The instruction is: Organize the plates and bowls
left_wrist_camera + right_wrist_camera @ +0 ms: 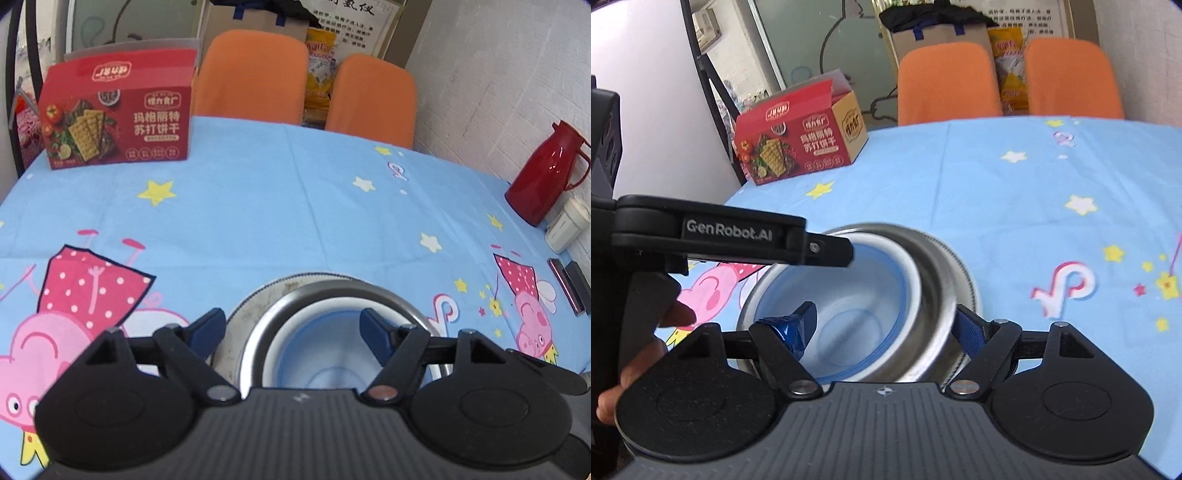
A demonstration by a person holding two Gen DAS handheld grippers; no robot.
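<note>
Left wrist view: the left gripper (pixel 293 326) hangs with jaws apart over the stack at the table's (pixel 258 206) near edge, a blue-rimmed bowl (pixel 325 354) nested in a steel bowl (pixel 291 314) on a plate (pixel 240 325), gripping nothing.

Right wrist view: the right gripper (pixel 886 326) straddles both bowls' near wall, one finger inside and one outside; whether it is pinching them is unclear, probably steadying the stack.

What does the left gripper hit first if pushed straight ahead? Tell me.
Most likely the blue bowl nested in the steel bowl: the left gripper points down into it. Depth is uncertain.
</note>
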